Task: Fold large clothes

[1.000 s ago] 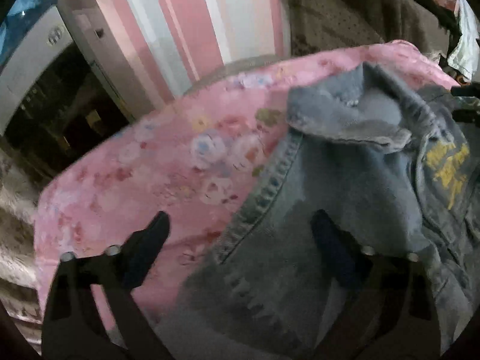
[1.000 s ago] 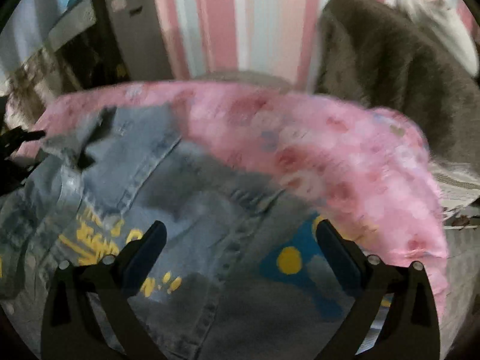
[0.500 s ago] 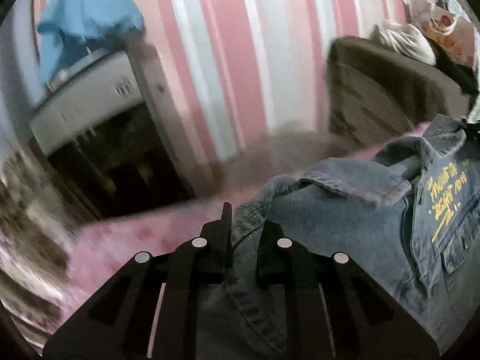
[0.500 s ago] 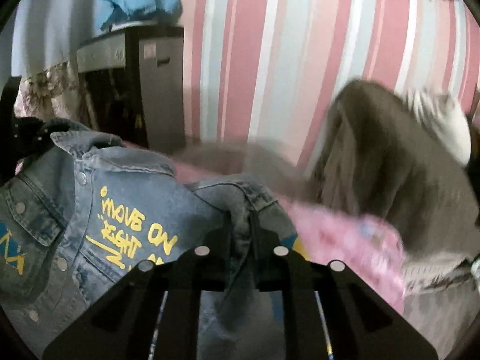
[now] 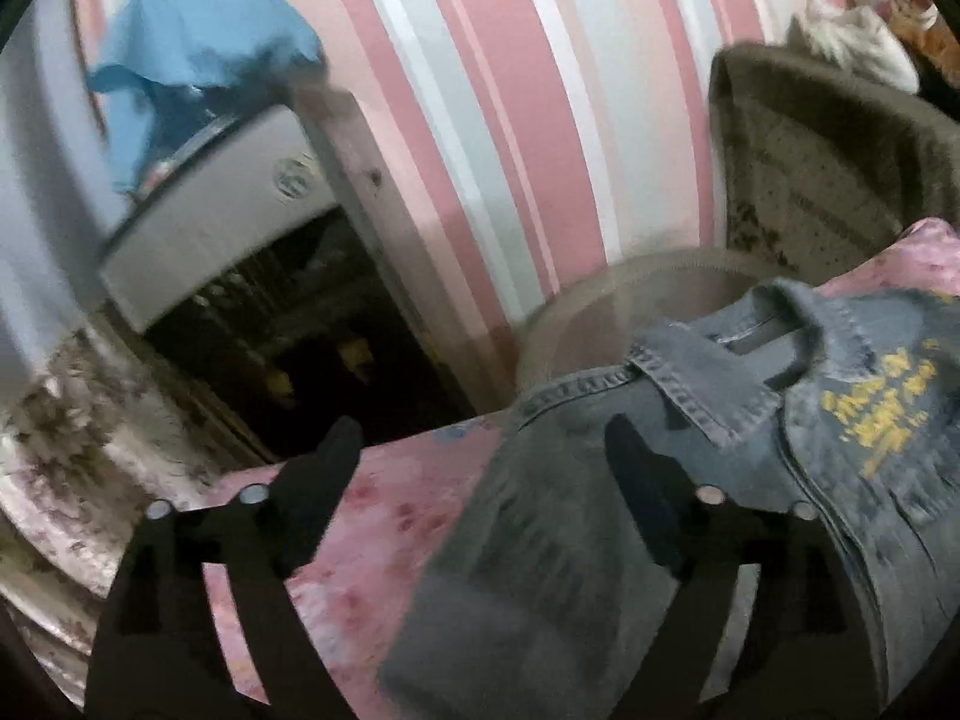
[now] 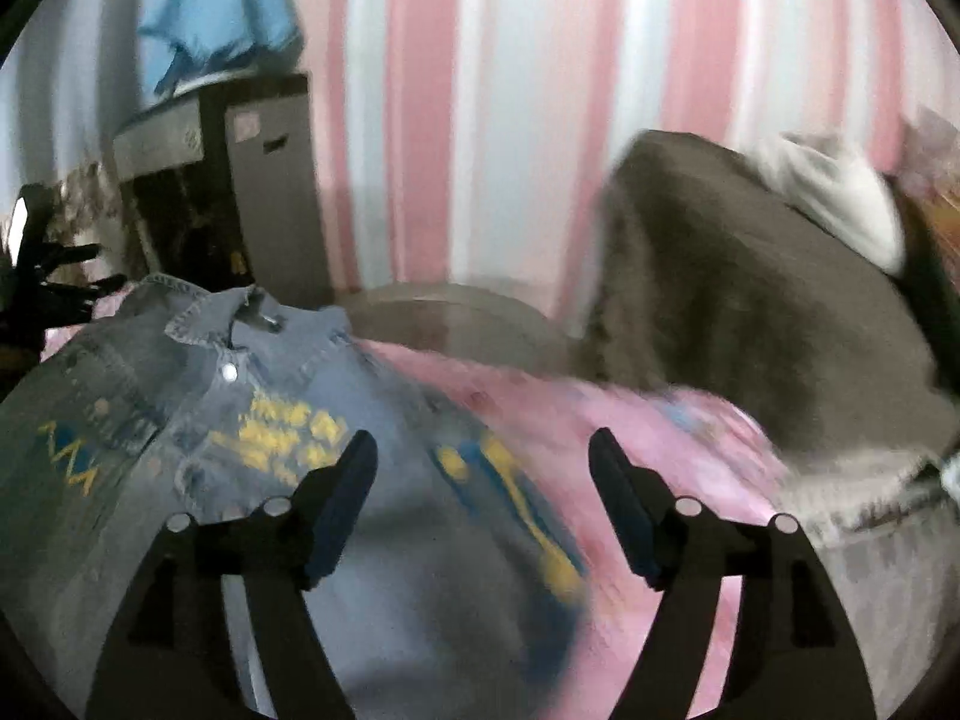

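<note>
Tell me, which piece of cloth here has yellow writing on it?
The denim jacket lying on the pink floral bedspread; the blue cloth up on the cabinet is plain.

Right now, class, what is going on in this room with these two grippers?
A person is folding a denim jacket that lies on a pink floral cover. Both handheld tools hover over it with jaws open, holding nothing: the left gripper near the left shoulder, the right gripper over the right side. The collar faces the striped wall. No fold is visible yet.
</note>
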Action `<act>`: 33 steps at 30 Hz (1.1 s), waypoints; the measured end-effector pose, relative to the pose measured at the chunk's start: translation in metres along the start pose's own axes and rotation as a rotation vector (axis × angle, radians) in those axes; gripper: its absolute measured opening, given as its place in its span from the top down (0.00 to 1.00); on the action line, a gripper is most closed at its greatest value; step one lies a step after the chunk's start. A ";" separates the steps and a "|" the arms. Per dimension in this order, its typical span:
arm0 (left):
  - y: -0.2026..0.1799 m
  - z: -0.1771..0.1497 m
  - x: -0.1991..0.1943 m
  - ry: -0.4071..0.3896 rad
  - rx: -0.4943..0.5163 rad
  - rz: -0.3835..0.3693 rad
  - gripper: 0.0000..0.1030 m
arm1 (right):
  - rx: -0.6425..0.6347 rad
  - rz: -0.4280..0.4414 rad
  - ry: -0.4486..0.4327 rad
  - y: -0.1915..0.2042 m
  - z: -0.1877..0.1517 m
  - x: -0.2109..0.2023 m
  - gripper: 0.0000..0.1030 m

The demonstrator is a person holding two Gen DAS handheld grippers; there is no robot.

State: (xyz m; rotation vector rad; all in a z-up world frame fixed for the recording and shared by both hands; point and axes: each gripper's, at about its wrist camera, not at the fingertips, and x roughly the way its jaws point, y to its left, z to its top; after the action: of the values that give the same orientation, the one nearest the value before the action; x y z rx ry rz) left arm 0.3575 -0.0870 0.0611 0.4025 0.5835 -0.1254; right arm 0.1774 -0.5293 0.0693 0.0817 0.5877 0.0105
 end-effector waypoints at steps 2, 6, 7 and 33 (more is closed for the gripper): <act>0.012 -0.014 -0.035 -0.028 -0.040 -0.032 0.10 | 0.079 -0.020 0.022 -0.022 -0.040 -0.031 0.29; 0.026 -0.066 -0.106 -0.064 -0.150 -0.116 0.06 | 0.194 0.013 0.093 -0.033 -0.111 -0.059 0.29; 0.026 -0.088 -0.125 -0.067 -0.181 -0.136 0.05 | 0.232 0.049 0.102 -0.030 -0.131 -0.065 0.29; 0.048 -0.209 -0.162 0.027 -0.300 -0.027 0.03 | 0.182 -0.443 -0.015 -0.092 -0.129 -0.148 0.77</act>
State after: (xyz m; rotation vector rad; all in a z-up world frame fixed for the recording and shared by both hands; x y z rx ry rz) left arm 0.1275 0.0418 0.0087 0.1053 0.6233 -0.0570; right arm -0.0189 -0.6163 0.0368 0.1269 0.5807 -0.4736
